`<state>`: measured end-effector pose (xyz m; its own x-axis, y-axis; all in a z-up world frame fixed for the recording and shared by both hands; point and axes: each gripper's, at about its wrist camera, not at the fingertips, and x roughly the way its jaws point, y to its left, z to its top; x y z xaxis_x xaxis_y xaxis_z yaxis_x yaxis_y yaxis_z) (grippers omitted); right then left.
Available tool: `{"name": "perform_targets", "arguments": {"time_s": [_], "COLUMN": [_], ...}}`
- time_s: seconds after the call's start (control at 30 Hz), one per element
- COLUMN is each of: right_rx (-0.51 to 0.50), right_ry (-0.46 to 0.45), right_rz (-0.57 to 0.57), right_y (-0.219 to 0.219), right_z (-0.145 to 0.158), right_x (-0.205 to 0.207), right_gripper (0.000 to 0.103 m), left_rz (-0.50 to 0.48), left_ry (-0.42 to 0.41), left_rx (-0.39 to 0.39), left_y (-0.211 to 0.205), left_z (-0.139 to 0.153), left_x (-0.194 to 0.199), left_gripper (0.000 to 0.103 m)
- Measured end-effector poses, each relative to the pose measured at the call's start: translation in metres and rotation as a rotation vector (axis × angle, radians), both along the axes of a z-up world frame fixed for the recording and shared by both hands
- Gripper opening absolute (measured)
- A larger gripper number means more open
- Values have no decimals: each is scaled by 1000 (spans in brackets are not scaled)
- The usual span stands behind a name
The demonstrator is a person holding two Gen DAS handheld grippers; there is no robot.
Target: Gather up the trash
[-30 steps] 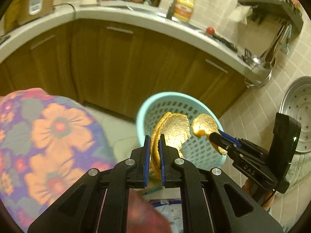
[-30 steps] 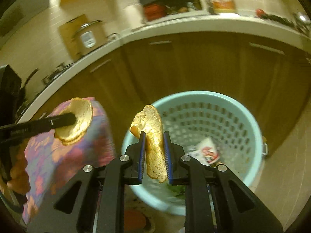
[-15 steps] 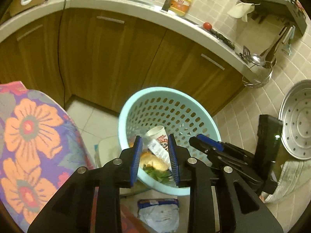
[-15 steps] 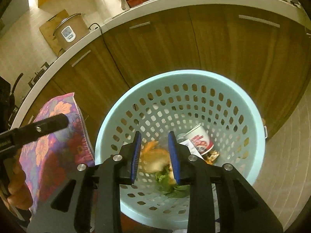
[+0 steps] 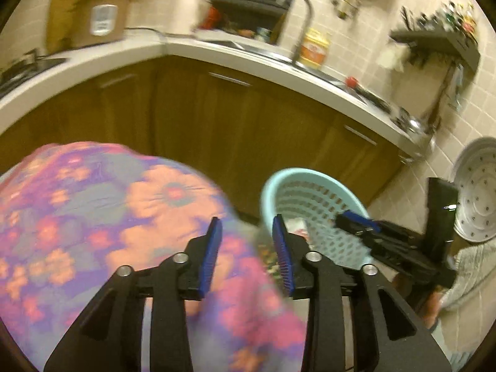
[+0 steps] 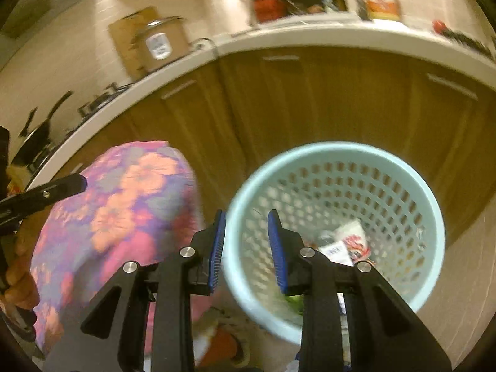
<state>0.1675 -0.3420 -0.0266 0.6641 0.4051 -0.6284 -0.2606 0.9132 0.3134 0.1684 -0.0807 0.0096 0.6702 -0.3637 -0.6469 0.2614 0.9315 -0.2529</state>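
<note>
A light blue perforated trash basket (image 6: 431,217) stands on the floor in front of brown cabinets; it also shows in the left wrist view (image 5: 279,183). Inside lie a white and red cup or wrapper (image 6: 347,241) and some green scraps. My right gripper (image 6: 246,241) is open and empty, above the basket's left rim. My left gripper (image 5: 246,245) is open and empty, above a flowered cloth (image 5: 124,217) just left of the basket. The right gripper's fingers (image 5: 356,220) show over the basket in the left wrist view. Both views are blurred.
The flowered purple and orange cloth (image 6: 117,217) covers something at the left. A white counter (image 5: 248,59) with a rice cooker (image 5: 105,18), a sink and a yellow bottle (image 5: 314,46) runs behind. A perforated metal tray (image 5: 477,192) leans at the right wall.
A second ago each gripper held a piece of flatbread over the basket. Both opened and the bread fell in. Since then both grippers have swung up and left, away from the basket.
</note>
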Motion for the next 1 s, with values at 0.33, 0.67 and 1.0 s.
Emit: {"name": "perform_targets", "arguments": {"time_s": [0.33, 0.67, 1.0], "right_rx": [17, -58, -141], "right_ry": [-139, -245, -264], "right_rz": [248, 322, 24], "right_y": [119, 209, 172], "right_z": [46, 58, 48], "right_x": [-39, -89, -108], "right_gripper": [28, 48, 52], "left_rz": [283, 409, 221], "left_ry": [-102, -156, -200], "left_rx": [26, 13, -14], "left_y": [112, 158, 125], "left_z": [17, 5, -8], "left_x": [-75, -129, -124], "left_gripper": [44, 50, 53]}}
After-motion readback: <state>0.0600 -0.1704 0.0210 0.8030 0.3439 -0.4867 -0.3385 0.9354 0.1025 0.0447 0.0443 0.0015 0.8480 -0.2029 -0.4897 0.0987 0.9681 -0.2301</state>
